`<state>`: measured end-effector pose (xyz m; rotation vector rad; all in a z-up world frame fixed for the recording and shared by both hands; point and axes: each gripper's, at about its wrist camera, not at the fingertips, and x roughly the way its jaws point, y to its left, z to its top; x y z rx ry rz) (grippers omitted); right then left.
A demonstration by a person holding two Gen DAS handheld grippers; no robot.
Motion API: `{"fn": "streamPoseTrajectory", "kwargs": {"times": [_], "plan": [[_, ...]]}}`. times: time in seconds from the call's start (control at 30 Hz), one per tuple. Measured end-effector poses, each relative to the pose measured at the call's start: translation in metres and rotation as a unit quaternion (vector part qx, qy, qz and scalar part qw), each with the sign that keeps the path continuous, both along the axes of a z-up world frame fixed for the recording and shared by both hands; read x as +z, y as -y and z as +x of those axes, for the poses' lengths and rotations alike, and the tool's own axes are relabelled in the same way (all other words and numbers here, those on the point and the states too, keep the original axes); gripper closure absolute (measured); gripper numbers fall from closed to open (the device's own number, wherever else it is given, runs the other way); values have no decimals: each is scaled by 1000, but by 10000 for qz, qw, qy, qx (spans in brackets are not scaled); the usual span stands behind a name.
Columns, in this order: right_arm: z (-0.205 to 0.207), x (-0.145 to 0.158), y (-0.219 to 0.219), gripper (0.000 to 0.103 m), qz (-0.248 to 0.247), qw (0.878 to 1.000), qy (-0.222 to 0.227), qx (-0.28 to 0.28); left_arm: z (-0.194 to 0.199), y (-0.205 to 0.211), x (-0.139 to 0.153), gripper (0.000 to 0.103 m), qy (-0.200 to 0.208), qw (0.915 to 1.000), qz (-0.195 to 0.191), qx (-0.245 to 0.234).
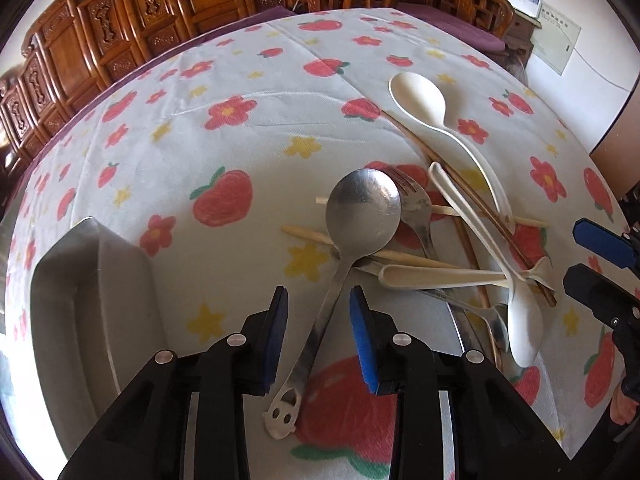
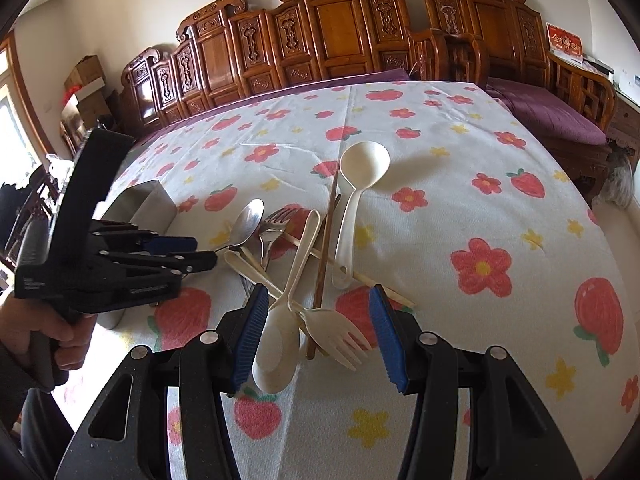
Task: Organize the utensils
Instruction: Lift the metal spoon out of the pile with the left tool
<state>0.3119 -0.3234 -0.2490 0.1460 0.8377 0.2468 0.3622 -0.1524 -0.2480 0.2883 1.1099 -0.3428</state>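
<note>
A pile of utensils lies on the flowered tablecloth (image 1: 248,144). A metal spoon (image 1: 362,208) lies with its handle between the fingers of my open left gripper (image 1: 318,300); the pads do not touch it. A metal fork (image 1: 416,208), a large white ladle (image 1: 420,100), white plastic spoons (image 1: 524,332), wooden chopsticks (image 1: 408,258) and brown chopsticks (image 1: 472,200) lie crossed beside it. My right gripper (image 2: 318,312) is open above a white spoon (image 2: 278,348) and a white plastic fork (image 2: 338,336). The left gripper shows in the right wrist view (image 2: 200,252).
A steel container (image 1: 84,304) stands on the table at the left, also seen in the right wrist view (image 2: 144,204). Carved wooden chairs (image 2: 320,40) line the far table edge, with a purple-cushioned bench (image 2: 548,116) to the right. The right gripper shows at the left wrist view's right edge (image 1: 600,264).
</note>
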Motion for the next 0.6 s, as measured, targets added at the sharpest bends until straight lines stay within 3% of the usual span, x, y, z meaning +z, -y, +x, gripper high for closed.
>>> {"fn": "streamPoseTrajectory", "kwargs": {"times": [0.07,0.13,0.2,0.23,0.6], "plan": [[0,0,-1,48,-17,10000,-6,17,2,2,-3,76,-19,10000,9,-14],[0,0,-2,48,7,10000,13,48,2,3,-4,91,-12,10000,-50,-28],[-1,0,-2,49,32,10000,20,84,-1,4,-3,95,-24,10000,-75,-50],[-1,0,-3,54,45,9999,10,120,-2,4,-3,98,-35,9999,-96,-64],[-8,-10,-30,62,31,9983,-210,547,-40,-18,25,98,255,9978,-568,213]]}}
